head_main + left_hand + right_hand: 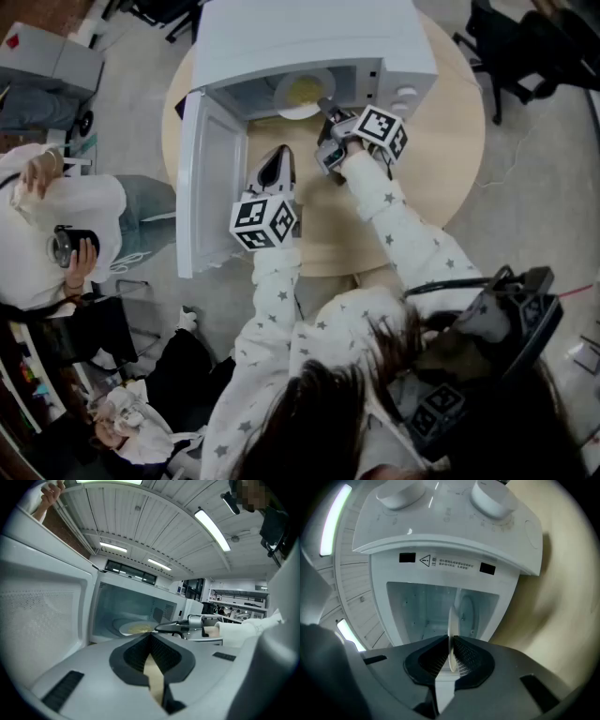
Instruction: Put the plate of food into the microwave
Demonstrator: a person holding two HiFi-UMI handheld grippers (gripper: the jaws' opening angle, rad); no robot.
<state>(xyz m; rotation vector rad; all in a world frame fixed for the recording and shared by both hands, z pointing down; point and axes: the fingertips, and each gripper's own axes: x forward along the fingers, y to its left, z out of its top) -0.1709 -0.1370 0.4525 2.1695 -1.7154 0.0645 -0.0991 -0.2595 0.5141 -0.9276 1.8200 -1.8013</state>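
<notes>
**Plate inside the cavity, right jaws clamped on its rim**

Head view: The microwave (309, 37) stands at the far side of a round wooden table (450, 141), with its door (211, 178) swung out to the left. The plate of food (303, 94) is inside the cavity, level, with the yellow food facing up. The right gripper (325, 108) reaches into the opening from the near right and holds the plate's near rim. The left gripper (278, 155) hangs just in front of the opening, apart from the plate.

Left gripper view: The jaws meet at their tips with nothing between them. The plate sits flat and low in the cavity beyond. I cannot tell whether it rests on the cavity floor.

Right gripper view: This camera is rolled, so the plate shows as a thin edge-on line. The pads (464, 656) are pinched on the rim, and the control knobs (492, 498) lie above.

Step, as I judge it: this is the placing step, nearly done. Next the plate must settle on the floor, then the right jaws open and back straight out toward the near side. The door comes after.

Axis: The plate is round, so it has no long axis. Its face points up.
</notes>
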